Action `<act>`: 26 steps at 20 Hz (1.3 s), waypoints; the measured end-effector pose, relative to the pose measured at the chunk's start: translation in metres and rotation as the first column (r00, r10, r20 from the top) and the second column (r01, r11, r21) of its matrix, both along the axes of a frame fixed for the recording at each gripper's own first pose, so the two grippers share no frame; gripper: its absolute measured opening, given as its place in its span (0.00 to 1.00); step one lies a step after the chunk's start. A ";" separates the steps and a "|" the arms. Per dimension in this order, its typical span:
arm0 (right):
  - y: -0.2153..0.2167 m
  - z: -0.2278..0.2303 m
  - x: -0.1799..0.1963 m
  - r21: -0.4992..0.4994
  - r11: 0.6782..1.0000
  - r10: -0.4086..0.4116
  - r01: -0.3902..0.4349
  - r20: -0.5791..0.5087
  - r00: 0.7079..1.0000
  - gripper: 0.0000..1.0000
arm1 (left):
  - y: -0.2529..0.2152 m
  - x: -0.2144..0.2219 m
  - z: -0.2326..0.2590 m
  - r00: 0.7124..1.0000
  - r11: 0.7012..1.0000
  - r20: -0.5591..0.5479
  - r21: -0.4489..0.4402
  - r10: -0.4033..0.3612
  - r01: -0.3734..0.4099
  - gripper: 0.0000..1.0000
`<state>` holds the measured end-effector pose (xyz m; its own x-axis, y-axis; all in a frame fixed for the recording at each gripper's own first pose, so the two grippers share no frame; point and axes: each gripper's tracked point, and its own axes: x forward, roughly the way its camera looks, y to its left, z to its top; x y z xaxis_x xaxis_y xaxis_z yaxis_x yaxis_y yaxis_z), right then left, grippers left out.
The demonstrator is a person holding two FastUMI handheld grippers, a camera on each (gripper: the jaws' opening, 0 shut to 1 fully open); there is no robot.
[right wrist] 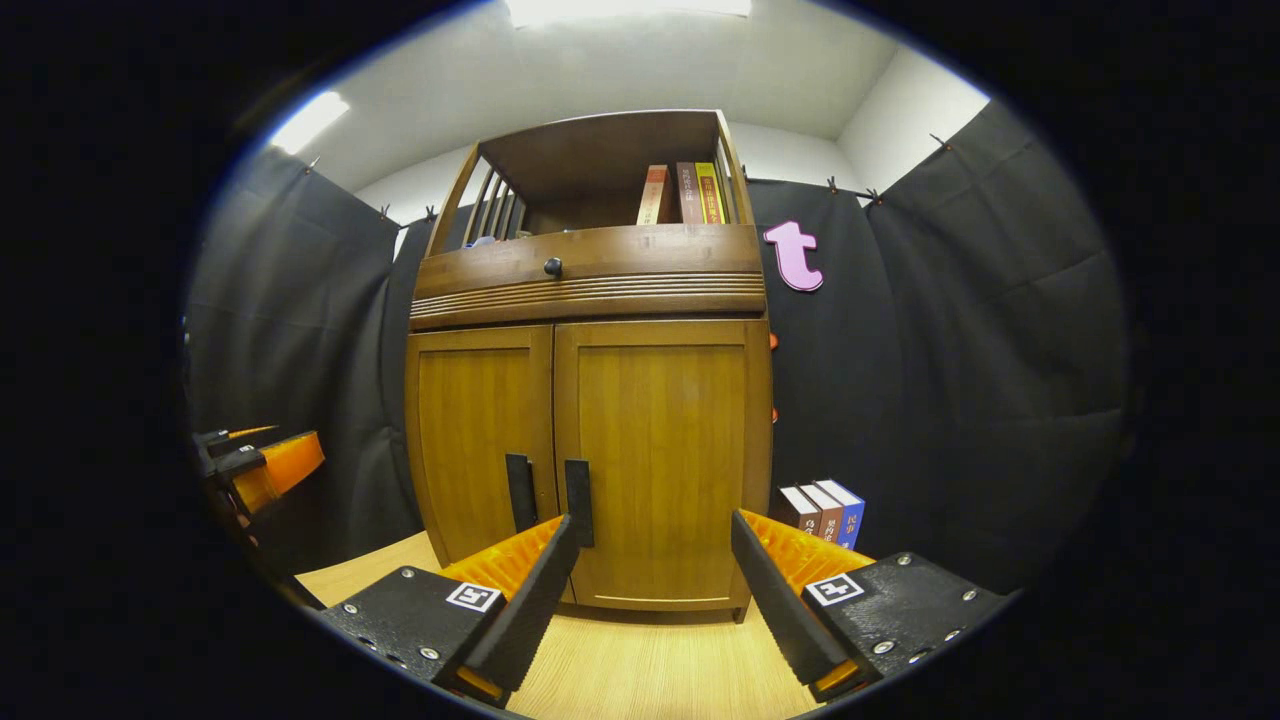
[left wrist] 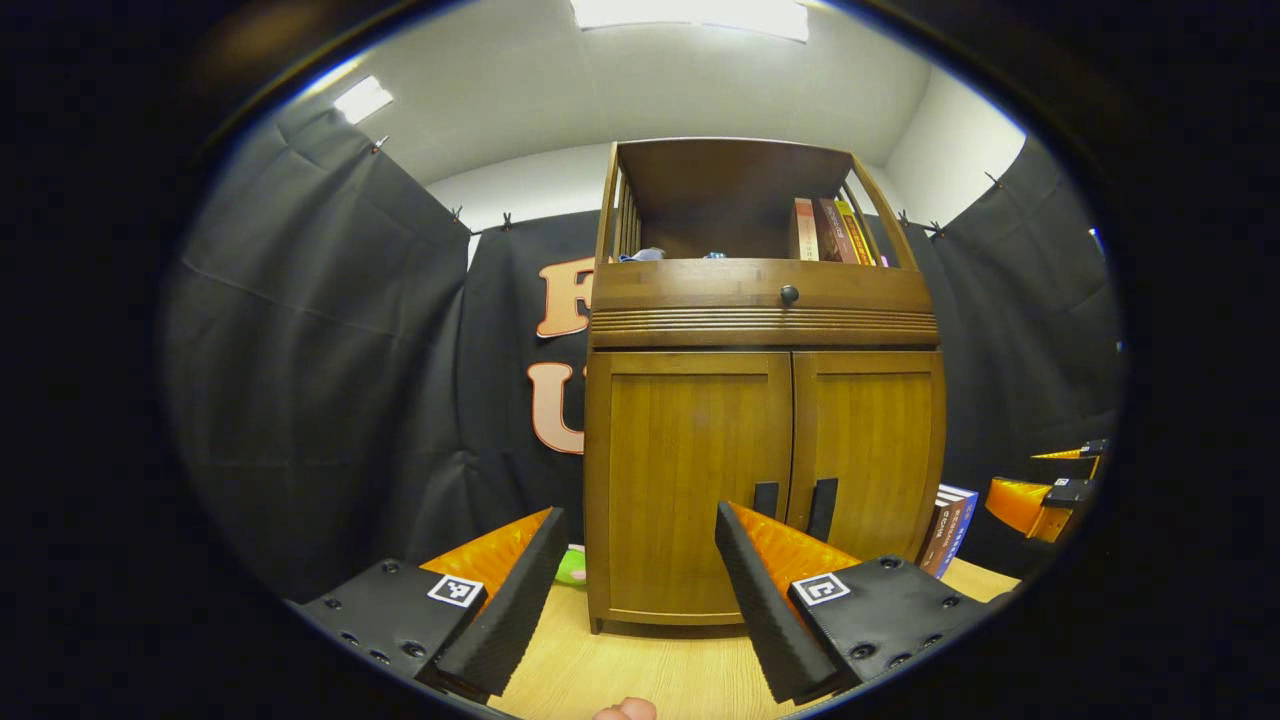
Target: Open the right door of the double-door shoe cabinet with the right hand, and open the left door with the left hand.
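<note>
1. black cloth hangs around the booth, and a pale wooden tabletop carries the shoe cabinet, which stands upright toward the far edge.
2. left gripper, in the left gripper view, hovers over the near part of the tabletop with its fingers spread wide and nothing between them, short of the cabinet front.
3. left door is closed, with its dark vertical handle at its inner edge.
4. right door is closed too; its handle sits just beside the left one at the middle seam.
5. above both doors runs a drawer with a round knob, and upright books stand at the right end of the open top shelf.
6. right gripper, in the right gripper view, is held apart from the cabinet, fingers spread and holding nothing, facing the right door.
7. more books stand on the tabletop just beside the cabinet's right side.
</note>
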<state>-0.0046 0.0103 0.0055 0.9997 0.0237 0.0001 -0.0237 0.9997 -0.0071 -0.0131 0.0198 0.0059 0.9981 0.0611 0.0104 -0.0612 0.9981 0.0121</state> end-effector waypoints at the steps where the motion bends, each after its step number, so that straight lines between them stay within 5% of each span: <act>1: 0.002 -0.001 0.002 -0.004 1.000 0.004 -0.004 0.001 1.000 0.95 | 0.000 -0.001 0.000 1.000 1.000 0.000 -0.002 -0.001 0.001 0.98; 16: 0.065 0.017 0.141 0.043 0.994 0.102 -0.105 0.073 0.992 0.95 | 0.017 -0.032 0.023 0.999 0.999 0.026 0.003 0.042 -0.043 0.94; 26: 0.092 -0.029 0.212 -0.014 0.994 0.110 -0.110 -0.012 0.994 0.95 | 0.014 -0.064 0.033 0.999 0.999 0.032 -0.014 0.040 -0.040 0.94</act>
<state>0.2076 0.1020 -0.0233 0.9910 0.1335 -0.0127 -0.1337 0.9908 -0.0203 -0.0770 0.0336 0.0385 0.9940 0.1011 0.0415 -0.1010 0.9949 -0.0043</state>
